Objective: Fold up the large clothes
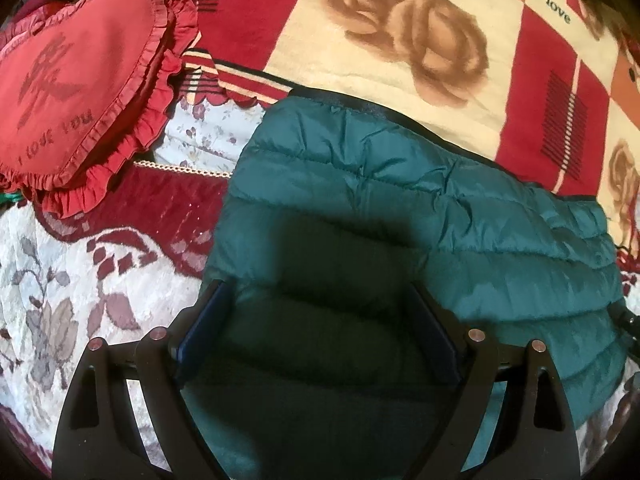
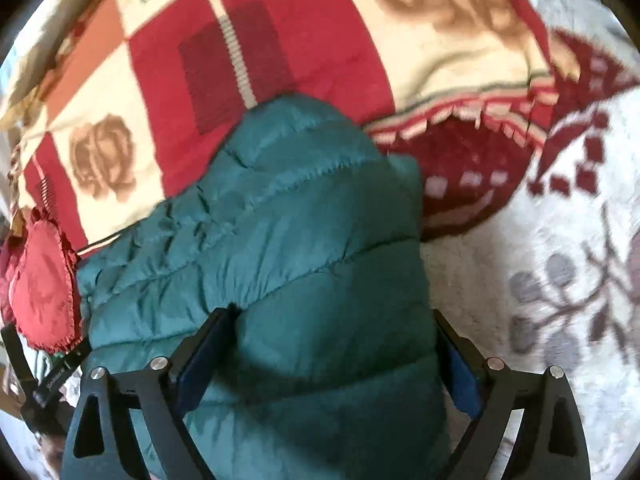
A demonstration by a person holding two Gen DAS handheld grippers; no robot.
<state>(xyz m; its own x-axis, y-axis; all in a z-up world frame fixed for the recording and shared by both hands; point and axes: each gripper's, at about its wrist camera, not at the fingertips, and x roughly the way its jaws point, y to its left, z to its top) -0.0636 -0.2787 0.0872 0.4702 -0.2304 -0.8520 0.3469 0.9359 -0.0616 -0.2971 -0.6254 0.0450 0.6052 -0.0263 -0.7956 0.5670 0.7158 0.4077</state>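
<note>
A teal quilted puffer jacket (image 1: 400, 208) lies on a bed, stretching from the near left to the far right in the left wrist view. My left gripper (image 1: 318, 292) is open, its fingers spread wide over the jacket's near end, which lies in shadow. In the right wrist view the jacket (image 2: 288, 220) bulges up between the fingers of my right gripper (image 2: 332, 316), which is open and straddles its near end. Part of the other gripper shows at the left edge (image 2: 52, 380).
A red heart-shaped ruffled pillow (image 1: 80, 92) lies at the left, also at the left edge of the right wrist view (image 2: 40, 292). A red and cream rose blanket (image 1: 400, 40) covers the far bed. A white floral bedspread (image 1: 60, 300) lies below.
</note>
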